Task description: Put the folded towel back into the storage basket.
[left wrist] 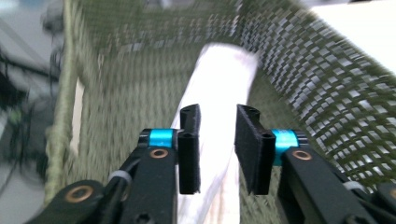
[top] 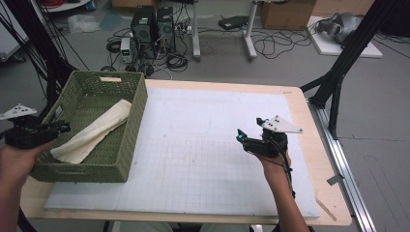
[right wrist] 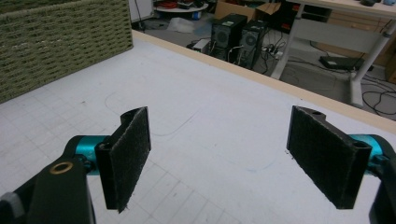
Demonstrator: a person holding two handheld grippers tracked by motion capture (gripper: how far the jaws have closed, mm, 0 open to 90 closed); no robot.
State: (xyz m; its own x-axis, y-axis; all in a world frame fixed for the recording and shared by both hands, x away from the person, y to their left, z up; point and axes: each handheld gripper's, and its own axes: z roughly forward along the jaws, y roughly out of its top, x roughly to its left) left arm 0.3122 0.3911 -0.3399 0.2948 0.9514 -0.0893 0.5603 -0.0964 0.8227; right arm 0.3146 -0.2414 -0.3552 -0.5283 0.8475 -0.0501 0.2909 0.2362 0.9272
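A green woven basket (top: 138,111) stands on the table's left side, and a long white folded cloth (top: 96,128) lies slantwise inside it. My left gripper (top: 65,127) hovers at the basket's left rim, pointing in. In the left gripper view the jaws of this gripper (left wrist: 217,114) stand a little apart above the cloth (left wrist: 219,70), with nothing between them, and the basket's wall (left wrist: 327,84) rises on the right. My right gripper (top: 239,137) hangs wide open over the white mat, right of centre. Its jaws (right wrist: 219,114) hold nothing, and the basket (right wrist: 60,42) shows far to the left.
A white gridded mat (top: 203,145) covers most of the wooden table (top: 309,121). Beyond the far edge, computer towers (top: 152,26), cables and a desk leg stand on the floor. A black frame leg (top: 338,72) rises at the right.
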